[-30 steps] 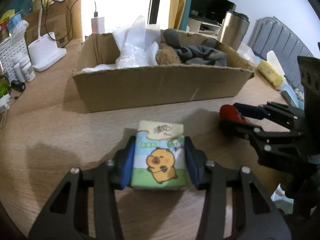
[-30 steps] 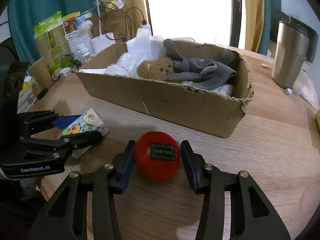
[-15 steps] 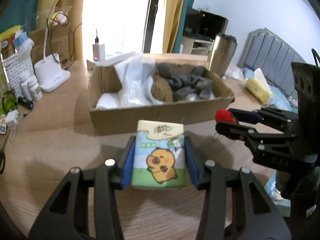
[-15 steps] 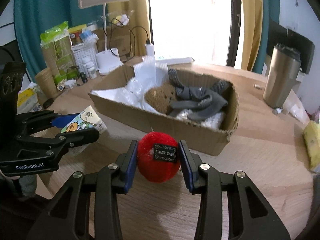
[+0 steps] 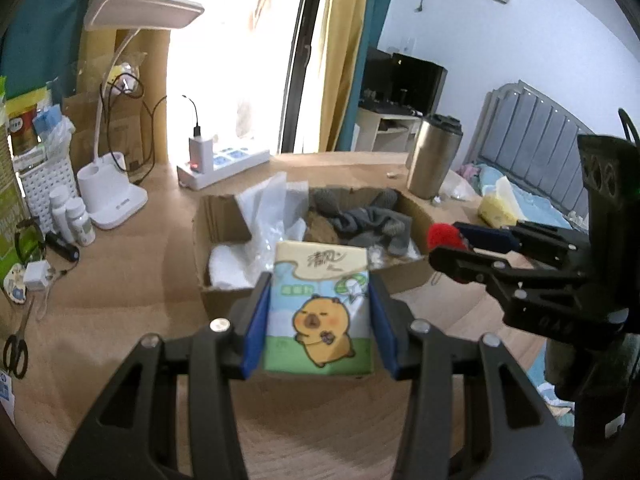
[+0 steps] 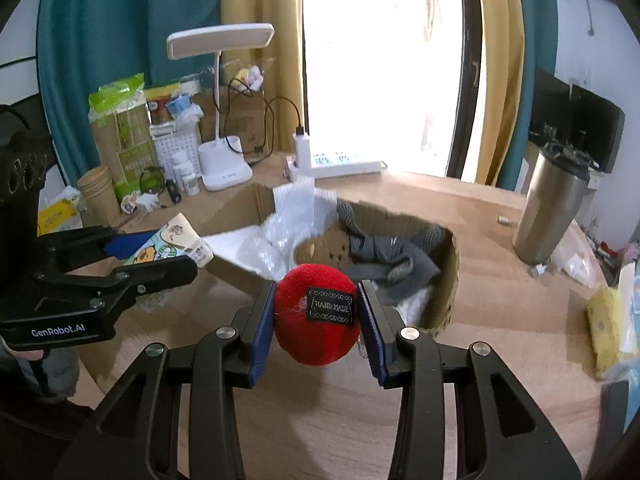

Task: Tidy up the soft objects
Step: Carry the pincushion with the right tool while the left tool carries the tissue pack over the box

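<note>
We hold a tissue pack (image 5: 320, 312) clamped in the left gripper (image 5: 318, 320) & a red felt ball (image 6: 316, 314) clamped in the right gripper (image 6: 316, 320), both raised near the cardboard box (image 6: 450, 276). Best carry each over the rim w/ clearance, release onto the socks (image 6: 396, 256).

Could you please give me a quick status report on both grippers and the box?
Left gripper shut on tissue pack. Right gripper shut on red felt ball. Both held before the cardboard box; socks already inside.
</note>
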`<action>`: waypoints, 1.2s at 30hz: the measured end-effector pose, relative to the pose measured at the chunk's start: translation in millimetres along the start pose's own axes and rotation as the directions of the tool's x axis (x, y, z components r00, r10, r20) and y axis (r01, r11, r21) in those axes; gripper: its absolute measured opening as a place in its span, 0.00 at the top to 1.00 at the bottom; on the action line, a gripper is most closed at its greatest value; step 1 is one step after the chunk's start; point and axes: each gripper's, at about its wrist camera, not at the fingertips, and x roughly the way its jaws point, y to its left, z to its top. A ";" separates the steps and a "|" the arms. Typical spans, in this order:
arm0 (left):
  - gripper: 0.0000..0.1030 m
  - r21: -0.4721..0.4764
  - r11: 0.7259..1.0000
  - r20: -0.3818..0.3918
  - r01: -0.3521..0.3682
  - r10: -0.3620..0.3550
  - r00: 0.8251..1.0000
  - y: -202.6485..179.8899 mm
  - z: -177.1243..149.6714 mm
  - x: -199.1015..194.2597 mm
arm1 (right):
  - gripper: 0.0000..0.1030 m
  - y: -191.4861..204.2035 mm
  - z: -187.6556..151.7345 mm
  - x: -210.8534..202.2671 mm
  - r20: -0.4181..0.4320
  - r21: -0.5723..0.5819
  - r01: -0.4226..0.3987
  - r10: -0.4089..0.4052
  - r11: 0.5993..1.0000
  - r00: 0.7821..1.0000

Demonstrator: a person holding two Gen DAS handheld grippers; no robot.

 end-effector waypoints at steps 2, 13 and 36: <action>0.54 0.001 1.000 0.008 0.001 -0.001 1.000 1.6 4.0 0.0 | 0.59 -0.7 5.6 0.2 0.009 -0.004 0.000 0.000 1.000 1.000; 0.54 0.002 1.000 0.048 -0.015 0.015 0.999 13.6 26.2 7.2 | 0.59 -7.0 32.1 11.7 0.036 -0.025 -0.015 0.016 1.000 0.999; 0.54 -0.031 0.999 -0.005 -0.026 0.026 1.000 41.2 40.8 57.7 | 0.59 -23.4 42.2 63.1 -0.032 -0.004 -0.047 0.047 0.999 0.998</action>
